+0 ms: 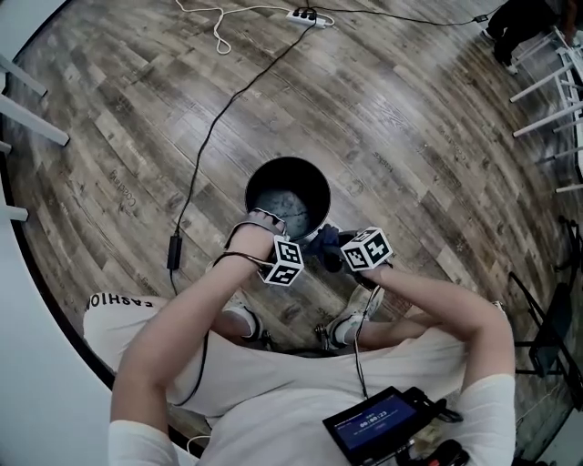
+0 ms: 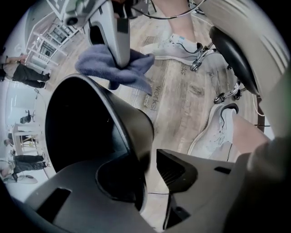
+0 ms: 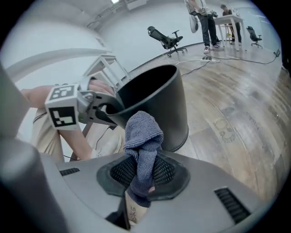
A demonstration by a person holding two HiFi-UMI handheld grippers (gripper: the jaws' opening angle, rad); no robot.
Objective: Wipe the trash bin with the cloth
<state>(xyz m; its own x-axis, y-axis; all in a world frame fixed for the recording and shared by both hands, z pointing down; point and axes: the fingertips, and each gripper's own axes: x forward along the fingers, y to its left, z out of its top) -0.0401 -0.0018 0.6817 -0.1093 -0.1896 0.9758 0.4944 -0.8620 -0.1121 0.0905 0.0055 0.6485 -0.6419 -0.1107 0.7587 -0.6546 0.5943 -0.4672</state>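
Here, a wood-plank floor is spreading across the whole head view, and a seated person in light clothes is leaning over it with both arms reaching forward. The black trash bin is standing upright on the floor just in front of the person's white sneakers, its mouth facing up.

The left gripper is pointing steeply down at the near side of the bin. Its jaws are standing apart with the bin's rim between them: the wall is lying against one jaw, while a gap of floor is showing beside the other.

The right gripper is hovering just beside the rim, outside the bin, with its jaws clamping on the blue-grey cloth. The cloth is bunching up above the pads in a folded lump.

A thin black cable is trailing over the floor from behind the bin toward a power strip.
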